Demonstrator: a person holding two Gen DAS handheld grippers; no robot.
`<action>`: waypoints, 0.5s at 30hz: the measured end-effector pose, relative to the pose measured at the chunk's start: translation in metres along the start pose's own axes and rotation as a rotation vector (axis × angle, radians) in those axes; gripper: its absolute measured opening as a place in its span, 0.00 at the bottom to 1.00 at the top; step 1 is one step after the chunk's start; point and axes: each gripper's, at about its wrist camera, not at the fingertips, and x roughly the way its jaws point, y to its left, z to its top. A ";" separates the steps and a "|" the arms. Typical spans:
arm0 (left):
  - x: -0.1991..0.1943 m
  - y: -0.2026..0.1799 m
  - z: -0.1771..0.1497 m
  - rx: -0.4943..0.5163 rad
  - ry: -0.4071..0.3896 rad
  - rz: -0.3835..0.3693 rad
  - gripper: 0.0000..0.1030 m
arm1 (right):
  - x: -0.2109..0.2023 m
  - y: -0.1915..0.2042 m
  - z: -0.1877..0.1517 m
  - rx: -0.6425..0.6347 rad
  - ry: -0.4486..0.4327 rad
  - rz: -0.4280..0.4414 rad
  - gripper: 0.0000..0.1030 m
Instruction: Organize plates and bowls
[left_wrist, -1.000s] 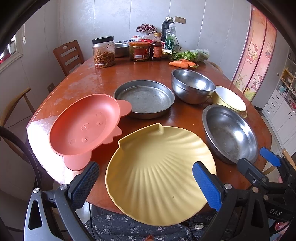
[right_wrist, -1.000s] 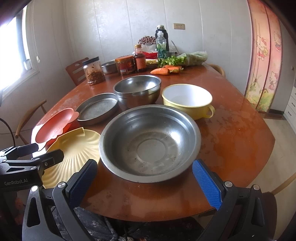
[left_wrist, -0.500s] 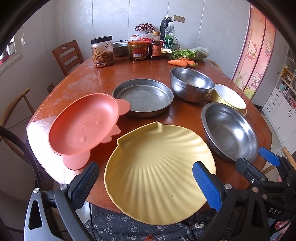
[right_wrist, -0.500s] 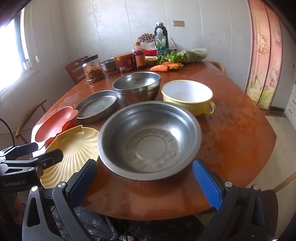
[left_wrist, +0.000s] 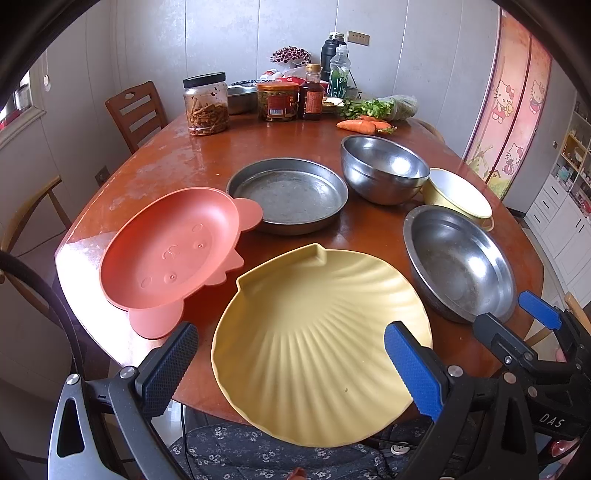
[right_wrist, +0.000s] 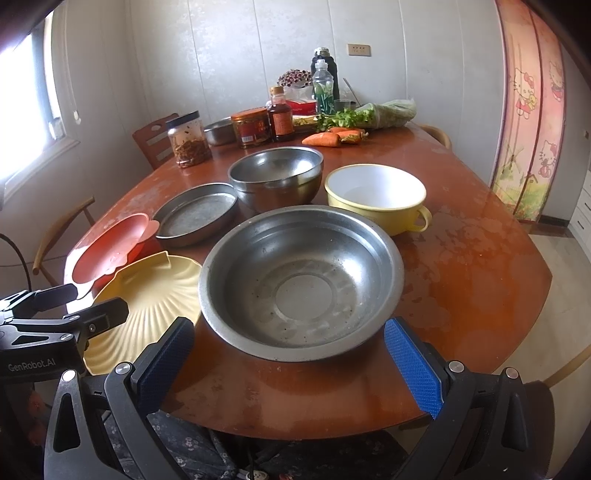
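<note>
Plates and bowls sit spread over the near half of a round wooden bench (right_wrist: 461, 280). Nearest the left gripper (left_wrist: 291, 365) lies a yellow shell-shaped plate (left_wrist: 317, 332), its near edge hanging over the bench rim; both blue-padded fingers stand wide apart either side of it, touching nothing. Just left of that plate rests a pink animal-shaped plate (left_wrist: 170, 251), its ear overlapping the rim of a shallow metal pan (left_wrist: 288, 194). Beyond the pan on the right stands a deep steel bowl (left_wrist: 384, 173), and beside it a yellow bowl with a handle (right_wrist: 376, 195).

The right gripper (right_wrist: 288, 363) hovers at the bench edge in front of a wide steel basin (right_wrist: 299, 280), fingers fully spread and empty; the basin's near rim lies between them but clear of both pads. The basin almost touches the shell plate on its left.

At the far side are jars (left_wrist: 205, 103), bottles (right_wrist: 325, 88), carrots (right_wrist: 321, 139) and greens (right_wrist: 369, 114).
</note>
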 end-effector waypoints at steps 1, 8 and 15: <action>0.000 0.000 0.000 0.000 0.000 0.000 0.98 | 0.000 0.000 0.000 0.001 0.000 0.000 1.00; 0.000 0.000 0.000 0.000 -0.002 0.000 0.98 | -0.002 0.000 0.000 -0.001 -0.004 0.005 1.00; -0.001 0.001 0.001 -0.002 0.000 -0.001 0.98 | -0.003 0.001 0.001 0.007 -0.013 0.028 1.00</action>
